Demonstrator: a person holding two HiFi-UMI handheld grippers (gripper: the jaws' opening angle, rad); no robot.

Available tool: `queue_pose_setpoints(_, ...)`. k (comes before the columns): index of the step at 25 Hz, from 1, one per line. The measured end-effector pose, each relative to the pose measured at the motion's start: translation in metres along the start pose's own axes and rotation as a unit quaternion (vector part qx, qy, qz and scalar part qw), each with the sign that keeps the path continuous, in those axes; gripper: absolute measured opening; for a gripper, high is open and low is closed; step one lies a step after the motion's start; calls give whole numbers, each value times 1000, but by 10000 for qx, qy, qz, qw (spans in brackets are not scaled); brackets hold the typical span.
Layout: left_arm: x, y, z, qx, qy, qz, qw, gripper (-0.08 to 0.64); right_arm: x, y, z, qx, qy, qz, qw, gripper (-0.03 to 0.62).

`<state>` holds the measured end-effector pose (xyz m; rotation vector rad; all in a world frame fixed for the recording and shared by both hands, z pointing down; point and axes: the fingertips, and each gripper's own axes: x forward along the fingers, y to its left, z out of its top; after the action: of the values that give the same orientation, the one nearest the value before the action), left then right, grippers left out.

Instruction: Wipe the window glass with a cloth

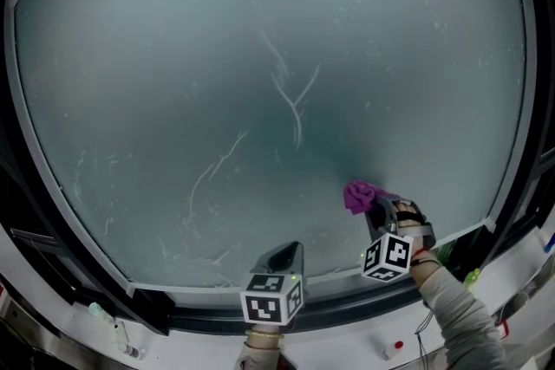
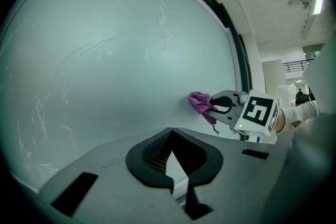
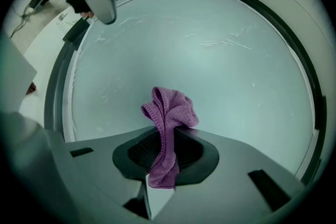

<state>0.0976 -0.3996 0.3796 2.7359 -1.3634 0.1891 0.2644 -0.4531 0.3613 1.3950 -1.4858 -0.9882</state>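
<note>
Smeared window glass (image 1: pixel 173 56); right claw (image 3: pixel 165 150) grips purple cloth (image 3: pixel 171 108).

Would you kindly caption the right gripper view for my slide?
Right gripper holds a purple cloth at the streaked window glass.

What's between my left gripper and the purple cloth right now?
Only bare window glass, faintly streaked; the left gripper view shows nothing else before the cloth in the right gripper.
</note>
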Motion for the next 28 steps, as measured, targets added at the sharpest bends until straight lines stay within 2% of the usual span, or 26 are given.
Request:
queue_pose_setpoints(3,-2,1,-5,-13,13,-2,10000,5,-12,1,12,873,-212,22,9960,61)
queue_pose_setpoints(5,-3,1,-9,-15,1,-17,10000,5,-22,2,21,1554,-373,72,9871,61)
queue_pose_setpoints(8,-4,0,-18,-16,10,-25,10000,5,-37,7,30,2535,-592,177,9654,61)
queue_pose_setpoints(12,-9,0,-29,-43,-30,26,10000,5,-54,21,36,3510,-812,336,9322,61)
queue_pose_setpoints(17,-22,2,-38,-156,-184,121,9996,5,-76,50,31,4200,-772,476,9030,61)
queue_pose_setpoints(24,-39,2,-68,-282,-99,173,9994,5,-110,82,27,4704,-713,666,8771,61)
queue_pose_setpoints(28,-46,-1,-86,-263,-78,188,9994,5,-125,95,25,5017,-693,808,8585,61)
